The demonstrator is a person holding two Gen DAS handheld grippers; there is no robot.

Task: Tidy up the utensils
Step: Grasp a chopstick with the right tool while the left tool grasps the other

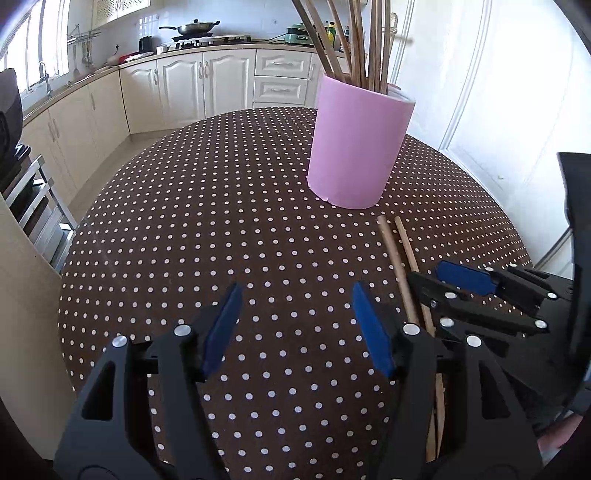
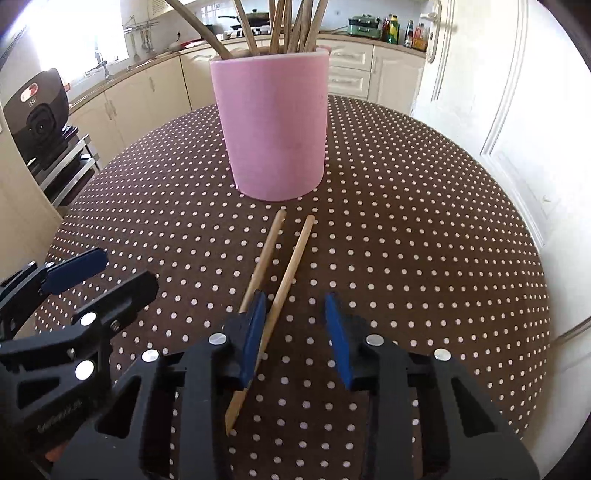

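A pink cylindrical holder (image 1: 356,144) (image 2: 275,125) stands on the dotted table and holds several wooden chopsticks (image 1: 354,40) (image 2: 291,27). Two loose chopsticks (image 1: 400,266) (image 2: 284,273) lie side by side on the cloth just in front of it. My right gripper (image 2: 297,332) is open, low over their near ends; one chopstick lies between its fingers and the other passes under the left finger (image 2: 253,332). It also shows in the left wrist view (image 1: 454,291). My left gripper (image 1: 295,325) is open and empty, to the left of the chopsticks; it also shows in the right wrist view (image 2: 85,273).
The round table has a brown cloth with white dots (image 1: 221,206) (image 2: 424,221). Kitchen cabinets (image 1: 207,85) and a stove with a pan (image 1: 192,27) stand behind. A white door (image 2: 498,92) is at the right. A metal rack (image 1: 33,206) stands left of the table.
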